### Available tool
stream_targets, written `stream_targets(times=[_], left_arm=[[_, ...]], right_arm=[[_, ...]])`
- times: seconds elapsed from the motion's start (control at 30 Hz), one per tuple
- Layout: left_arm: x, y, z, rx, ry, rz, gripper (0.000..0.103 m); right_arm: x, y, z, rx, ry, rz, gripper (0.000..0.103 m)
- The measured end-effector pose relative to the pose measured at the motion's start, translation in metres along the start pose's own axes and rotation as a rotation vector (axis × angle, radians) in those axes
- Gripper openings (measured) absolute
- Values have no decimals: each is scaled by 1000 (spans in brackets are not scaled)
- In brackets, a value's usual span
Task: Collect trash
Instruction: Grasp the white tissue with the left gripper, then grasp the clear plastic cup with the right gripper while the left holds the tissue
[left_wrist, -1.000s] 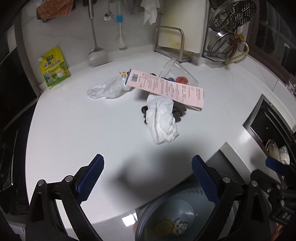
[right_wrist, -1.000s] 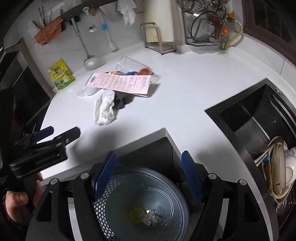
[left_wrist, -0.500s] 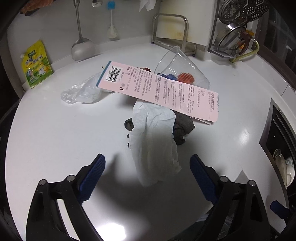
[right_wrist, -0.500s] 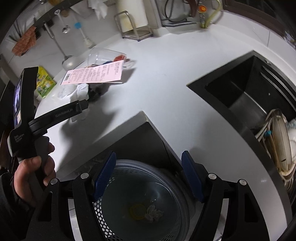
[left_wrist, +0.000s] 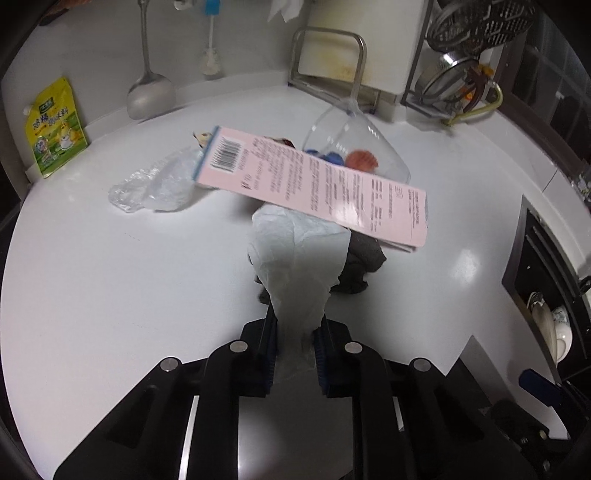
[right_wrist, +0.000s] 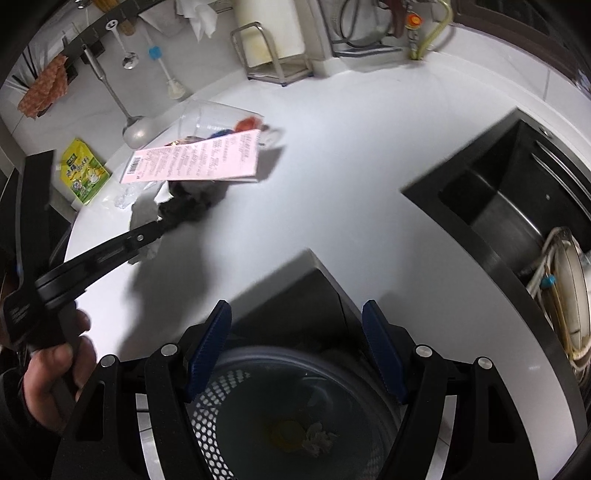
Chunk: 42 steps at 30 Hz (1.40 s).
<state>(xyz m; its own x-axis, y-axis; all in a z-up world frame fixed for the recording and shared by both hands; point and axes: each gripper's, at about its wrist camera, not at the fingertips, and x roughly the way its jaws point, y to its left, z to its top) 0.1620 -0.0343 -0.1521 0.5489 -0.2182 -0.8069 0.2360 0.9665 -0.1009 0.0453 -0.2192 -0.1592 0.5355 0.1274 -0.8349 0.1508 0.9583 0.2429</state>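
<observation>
On the white counter (left_wrist: 110, 280) lies a heap of trash. My left gripper (left_wrist: 294, 345) is shut on the near end of a white crumpled tissue (left_wrist: 295, 258), which runs back under a pink printed card (left_wrist: 314, 184). A dark cloth (left_wrist: 360, 266) lies beside the tissue, and a tipped clear plastic cup (left_wrist: 354, 147) with coloured caps lies behind. A clear plastic wrapper (left_wrist: 155, 184) lies to the left. My right gripper (right_wrist: 295, 339) stands open, holding nothing, above a mesh trash bin (right_wrist: 295, 413) with scraps in it. In the right wrist view the left gripper (right_wrist: 159, 225) reaches the pile.
A yellow-green pouch (left_wrist: 53, 129) leans on the back wall at left, beside a hanging ladle (left_wrist: 149, 92). A metal rack (left_wrist: 332, 62) stands behind the cup. At the right a black sink (right_wrist: 517, 206) holds dishes (right_wrist: 565, 295). A person's hand (right_wrist: 55, 373) grips the left tool.
My left gripper moved forward over the counter to the tissue and shut on its near end. The right gripper sank a little over the bin and stayed open.
</observation>
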Motion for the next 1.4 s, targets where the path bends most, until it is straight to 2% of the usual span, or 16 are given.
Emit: stream_targets(times=[0.3, 0.63, 0.9, 1.13, 1.4], left_arm=[[-38, 39, 2, -16, -56, 31, 18], [-52, 77, 11, -60, -83, 74, 18], [-53, 92, 23, -78, -101, 67, 18], [-54, 108, 31, -98, -111, 68, 18], [-52, 127, 34, -132, -109, 73, 18]], right_arm=[[13, 37, 35, -81, -44, 36, 70], [24, 70, 101, -125, -140, 25, 70], [36, 105, 158, -108, -185, -70, 70], [70, 125, 190, -75, -134, -168, 70], [112, 131, 197, -43, -39, -349, 70]])
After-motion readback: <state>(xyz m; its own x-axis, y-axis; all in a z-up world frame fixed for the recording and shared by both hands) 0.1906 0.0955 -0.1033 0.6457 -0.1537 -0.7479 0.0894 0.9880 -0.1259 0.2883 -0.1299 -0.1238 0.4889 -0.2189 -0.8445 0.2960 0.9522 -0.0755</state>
